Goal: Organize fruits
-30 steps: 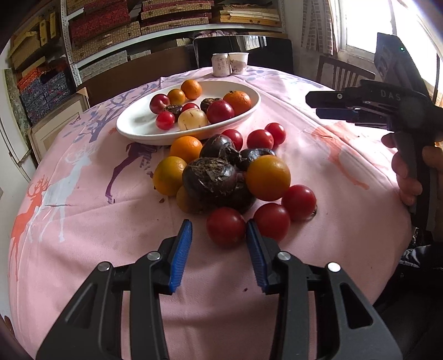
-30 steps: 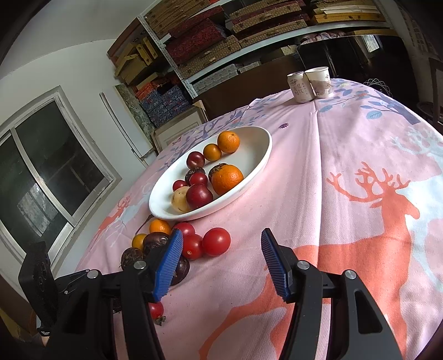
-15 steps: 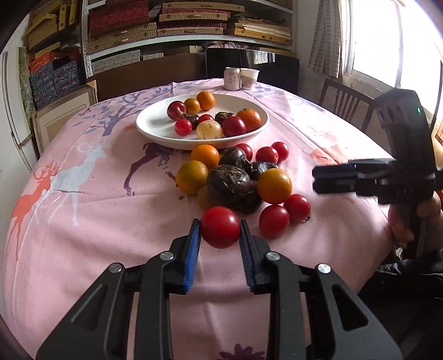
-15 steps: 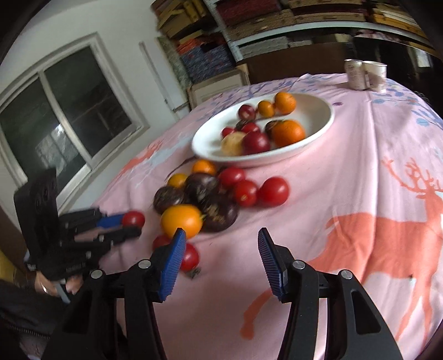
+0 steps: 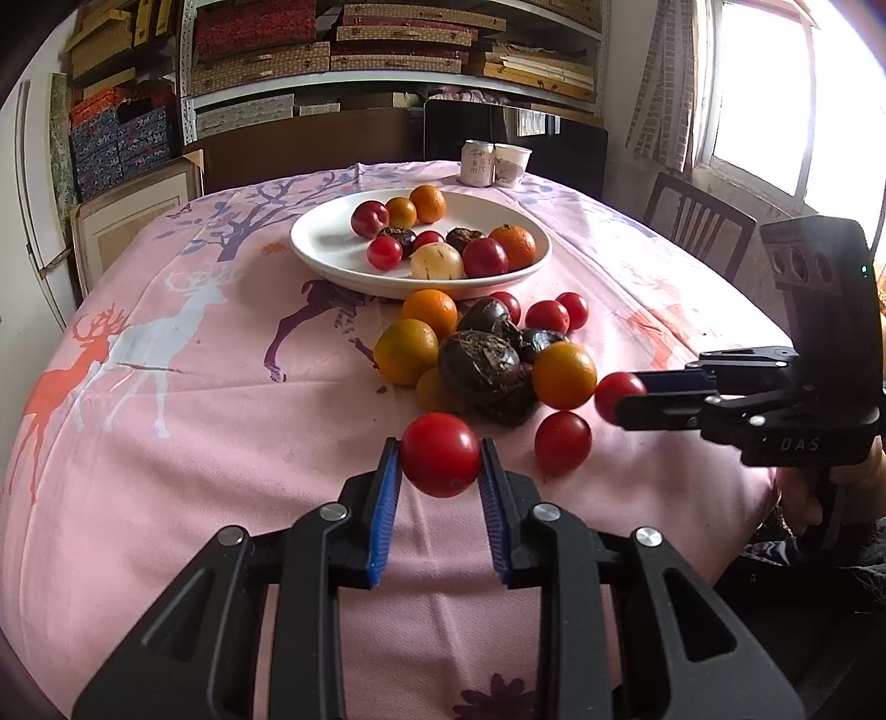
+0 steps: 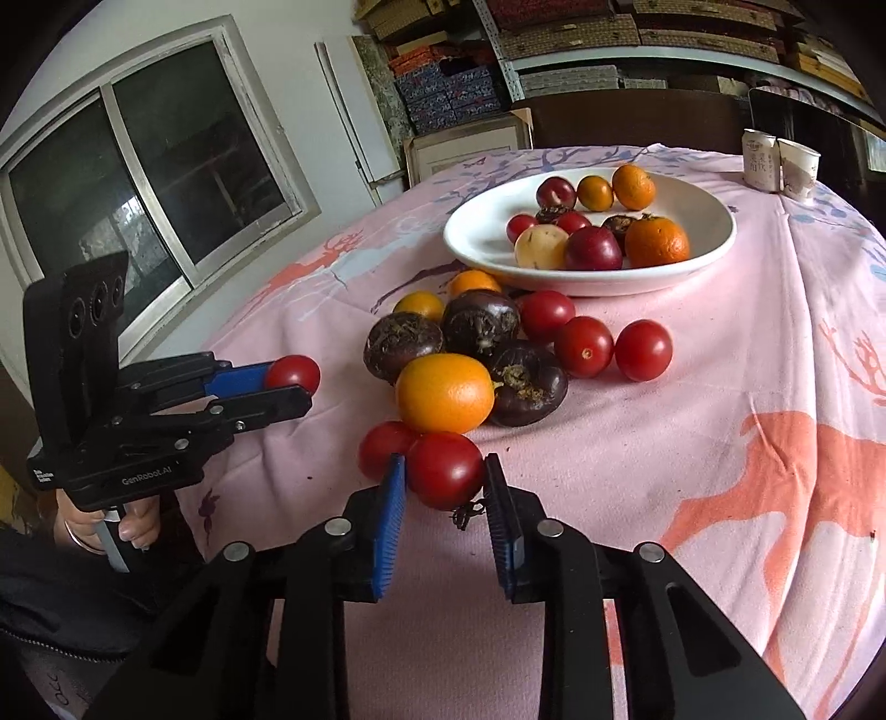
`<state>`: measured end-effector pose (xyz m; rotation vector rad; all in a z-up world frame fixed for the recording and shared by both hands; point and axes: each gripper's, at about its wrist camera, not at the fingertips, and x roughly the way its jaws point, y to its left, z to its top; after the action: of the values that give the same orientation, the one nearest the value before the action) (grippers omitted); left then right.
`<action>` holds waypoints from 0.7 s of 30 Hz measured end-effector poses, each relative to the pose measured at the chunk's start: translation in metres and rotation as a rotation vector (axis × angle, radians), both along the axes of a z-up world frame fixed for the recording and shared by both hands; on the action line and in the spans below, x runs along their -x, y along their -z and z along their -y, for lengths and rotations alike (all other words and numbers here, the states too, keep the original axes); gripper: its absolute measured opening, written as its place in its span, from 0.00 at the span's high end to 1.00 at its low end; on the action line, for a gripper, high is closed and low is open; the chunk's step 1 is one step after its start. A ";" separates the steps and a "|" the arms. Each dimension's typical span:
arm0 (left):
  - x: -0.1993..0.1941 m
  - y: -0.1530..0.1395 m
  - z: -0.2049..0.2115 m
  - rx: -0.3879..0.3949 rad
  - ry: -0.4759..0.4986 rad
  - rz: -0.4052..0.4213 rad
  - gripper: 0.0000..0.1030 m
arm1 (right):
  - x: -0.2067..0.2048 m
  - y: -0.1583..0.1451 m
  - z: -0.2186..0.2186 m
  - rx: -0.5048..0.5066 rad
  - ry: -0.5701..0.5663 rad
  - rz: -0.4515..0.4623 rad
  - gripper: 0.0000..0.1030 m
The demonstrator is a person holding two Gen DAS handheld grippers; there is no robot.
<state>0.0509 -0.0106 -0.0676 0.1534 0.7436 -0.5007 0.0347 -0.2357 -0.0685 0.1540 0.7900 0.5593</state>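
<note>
My left gripper (image 5: 438, 459) is shut on a red tomato (image 5: 441, 453) and holds it above the pink tablecloth; it also shows in the right wrist view (image 6: 292, 372). My right gripper (image 6: 446, 476) is closed around a second red tomato (image 6: 444, 469) at the near edge of the fruit pile; its tip shows in the left wrist view (image 5: 620, 396). A white oval plate (image 5: 326, 243) holds several tomatoes, oranges and dark fruits. Loose oranges (image 5: 563, 374), dark fruits (image 5: 482, 365) and tomatoes (image 5: 562, 442) lie in front of the plate.
Two paper cups (image 5: 493, 163) stand behind the plate at the table's far edge. A wooden chair (image 5: 698, 221) stands at the right, by a window. Shelves with boxes (image 5: 332, 50) line the back wall. The table drops away close in front of both grippers.
My left gripper closed on a tomato and lifted it. My right gripper swung down to the pile's near side and closed around another tomato.
</note>
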 end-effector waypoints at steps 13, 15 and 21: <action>-0.134 -0.035 0.048 0.018 -0.009 0.003 0.74 | -0.132 -0.051 0.042 0.051 0.241 0.029 0.72; -0.159 -0.027 0.055 -0.001 -0.026 -0.024 0.73 | -0.155 -0.045 0.040 0.036 0.257 0.016 0.72; -0.168 -0.021 0.055 -0.002 -0.041 -0.024 0.53 | -0.164 -0.040 0.045 -0.032 0.277 0.010 0.55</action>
<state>0.2191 -0.0659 -0.0467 0.1345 0.7690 -0.4638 0.1986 -0.2805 -0.0282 0.2848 0.7353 0.3106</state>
